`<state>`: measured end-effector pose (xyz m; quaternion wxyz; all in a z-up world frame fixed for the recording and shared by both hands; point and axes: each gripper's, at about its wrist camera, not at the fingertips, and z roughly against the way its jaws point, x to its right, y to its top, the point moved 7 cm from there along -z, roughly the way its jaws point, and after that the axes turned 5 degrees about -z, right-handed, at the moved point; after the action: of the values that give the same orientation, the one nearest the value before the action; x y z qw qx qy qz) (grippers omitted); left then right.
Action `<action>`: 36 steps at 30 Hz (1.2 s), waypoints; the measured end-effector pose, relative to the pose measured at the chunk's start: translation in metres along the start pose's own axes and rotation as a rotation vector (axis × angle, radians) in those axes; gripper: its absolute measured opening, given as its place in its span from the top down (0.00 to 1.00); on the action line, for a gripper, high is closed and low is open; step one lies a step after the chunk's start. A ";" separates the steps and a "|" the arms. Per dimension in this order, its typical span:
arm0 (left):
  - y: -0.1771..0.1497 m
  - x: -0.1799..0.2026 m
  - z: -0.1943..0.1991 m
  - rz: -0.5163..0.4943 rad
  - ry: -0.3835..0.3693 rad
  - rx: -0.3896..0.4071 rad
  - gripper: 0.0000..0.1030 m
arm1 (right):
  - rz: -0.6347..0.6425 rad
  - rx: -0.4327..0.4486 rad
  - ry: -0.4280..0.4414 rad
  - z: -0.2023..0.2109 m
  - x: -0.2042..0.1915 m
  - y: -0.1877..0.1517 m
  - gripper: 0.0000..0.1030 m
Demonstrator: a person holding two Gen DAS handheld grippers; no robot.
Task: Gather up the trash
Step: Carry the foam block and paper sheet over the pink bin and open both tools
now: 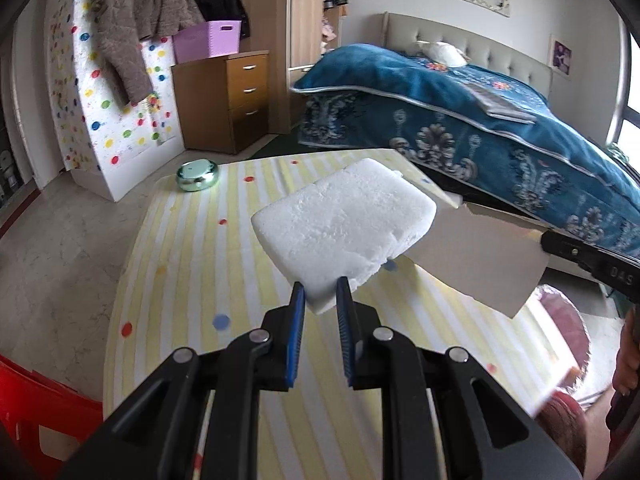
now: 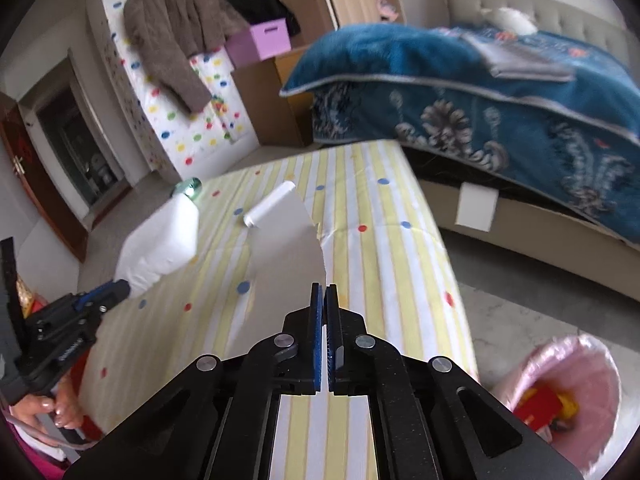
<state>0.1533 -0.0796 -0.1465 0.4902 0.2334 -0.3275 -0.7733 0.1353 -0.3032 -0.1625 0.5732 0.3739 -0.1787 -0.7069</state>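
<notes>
My left gripper (image 1: 320, 286) is shut on a white foam block (image 1: 340, 224) and holds it above the striped table (image 1: 192, 264); the block also shows in the right wrist view (image 2: 160, 244). My right gripper (image 2: 325, 290) is shut on a grey piece of cardboard (image 2: 288, 248) with a rolled far edge, lifted above the table. The cardboard shows at the right in the left wrist view (image 1: 480, 252). A pink-lined trash bin (image 2: 560, 396) with red and yellow items inside stands on the floor at the table's right.
A green round tin (image 1: 197, 175) sits at the table's far left corner. A bed with a blue cover (image 1: 480, 120) lies behind the table. A wooden drawer unit (image 1: 228, 100) and a red chair (image 1: 36, 412) are at the left.
</notes>
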 end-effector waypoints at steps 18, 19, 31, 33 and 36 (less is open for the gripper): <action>-0.001 0.160 0.047 -0.262 -0.190 0.053 0.86 | -0.085 0.223 -0.269 0.181 0.068 -0.049 1.00; 0.000 0.173 0.049 -0.282 -0.205 0.057 0.86 | -0.100 0.230 -0.287 0.190 0.075 -0.053 1.00; 0.004 0.302 0.044 -0.484 -0.339 0.068 0.85 | -0.238 0.264 -0.481 0.256 0.152 -0.086 1.00; 0.003 0.320 0.036 -0.509 -0.348 0.052 0.85 | -0.269 0.258 -0.511 0.262 0.169 -0.091 1.00; 0.003 0.339 0.026 -0.537 -0.359 0.033 0.85 | -0.293 0.247 -0.529 0.265 0.189 -0.098 1.00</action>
<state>-0.0021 -0.3819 -0.1401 0.1990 0.1791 -0.3480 -0.8984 -0.1377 -0.5014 -0.1164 0.3493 0.2655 -0.3500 -0.8276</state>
